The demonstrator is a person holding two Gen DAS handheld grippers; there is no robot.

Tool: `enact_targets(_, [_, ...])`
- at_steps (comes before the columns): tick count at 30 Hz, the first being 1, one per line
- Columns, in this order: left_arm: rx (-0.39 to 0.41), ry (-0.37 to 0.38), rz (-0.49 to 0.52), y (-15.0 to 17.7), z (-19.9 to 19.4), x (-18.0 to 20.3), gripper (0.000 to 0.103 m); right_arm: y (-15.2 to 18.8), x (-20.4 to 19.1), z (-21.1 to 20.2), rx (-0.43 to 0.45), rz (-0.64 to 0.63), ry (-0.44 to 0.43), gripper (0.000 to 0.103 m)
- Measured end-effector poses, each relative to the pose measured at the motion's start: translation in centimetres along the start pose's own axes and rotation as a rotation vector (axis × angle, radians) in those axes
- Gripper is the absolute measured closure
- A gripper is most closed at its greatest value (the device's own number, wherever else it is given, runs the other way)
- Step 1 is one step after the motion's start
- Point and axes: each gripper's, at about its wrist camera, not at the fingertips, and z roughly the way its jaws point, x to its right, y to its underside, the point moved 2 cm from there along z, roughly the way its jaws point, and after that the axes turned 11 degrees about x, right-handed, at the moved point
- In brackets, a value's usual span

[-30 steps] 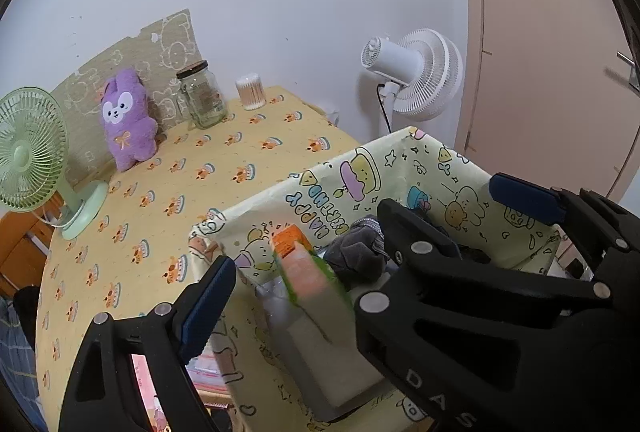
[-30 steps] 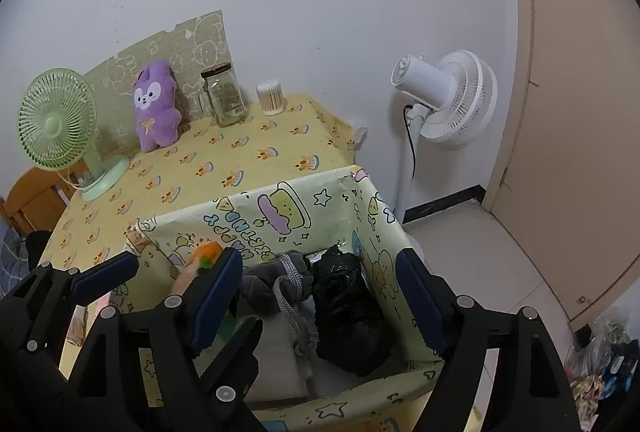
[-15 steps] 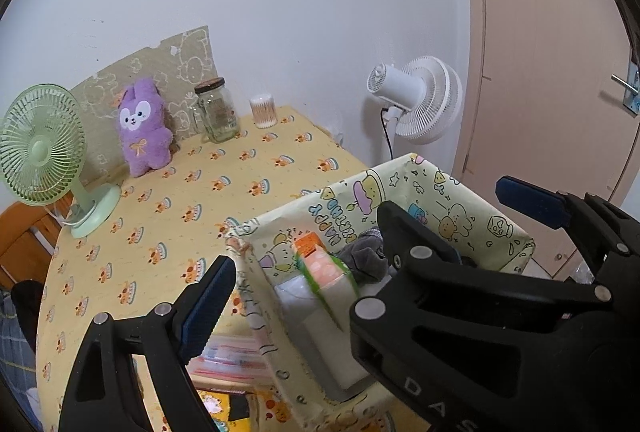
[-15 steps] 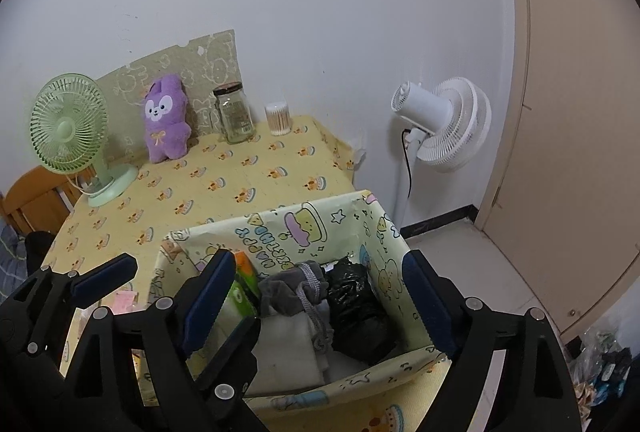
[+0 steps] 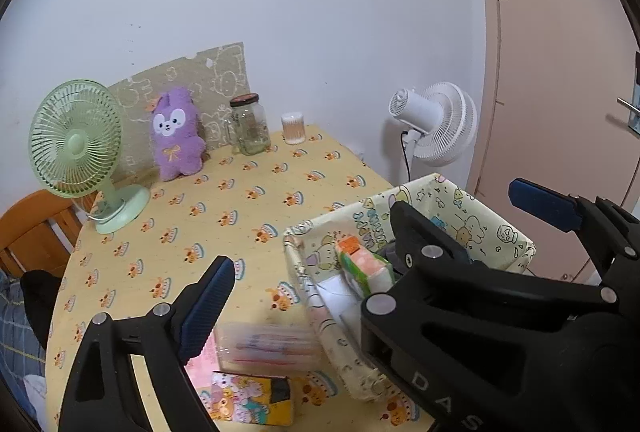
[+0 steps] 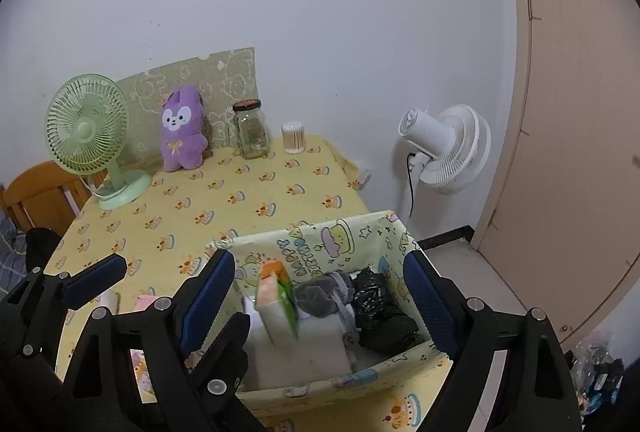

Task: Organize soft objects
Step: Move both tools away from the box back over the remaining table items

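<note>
A patterned fabric storage box [image 6: 348, 236] stands at the near right edge of the table; it also shows in the left wrist view [image 5: 472, 216]. Inside lie an orange-and-green tissue pack [image 6: 276, 296], white folded cloth [image 6: 304, 348], a grey cloth [image 6: 320, 292] and a black bag [image 6: 380, 308]. A purple plush bunny [image 5: 176, 136] leans against the back wall. My left gripper [image 5: 372, 264] is open and empty, above the box's left side. My right gripper [image 6: 320, 304] is open and empty, above the box.
A green desk fan [image 5: 80, 152], a glass jar [image 5: 248, 128] and a cotton-swab cup [image 5: 294, 128] stand at the back. A clear pouch [image 5: 268, 348] and a yellow cartoon packet [image 5: 248, 400] lie near the front. A white floor fan [image 6: 444, 148] stands right of the table.
Both grippers have pulled back and risen from the box, so more of the table shows. The tissue pack stays in the box.
</note>
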Motion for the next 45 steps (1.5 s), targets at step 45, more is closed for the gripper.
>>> enact_targets(45, [0.096,-0.178,-0.102,7.6,-5.7,-10.7,0.002,5.2,-11.8,-3.1,0.082,-0.025,-0.15,0.0])
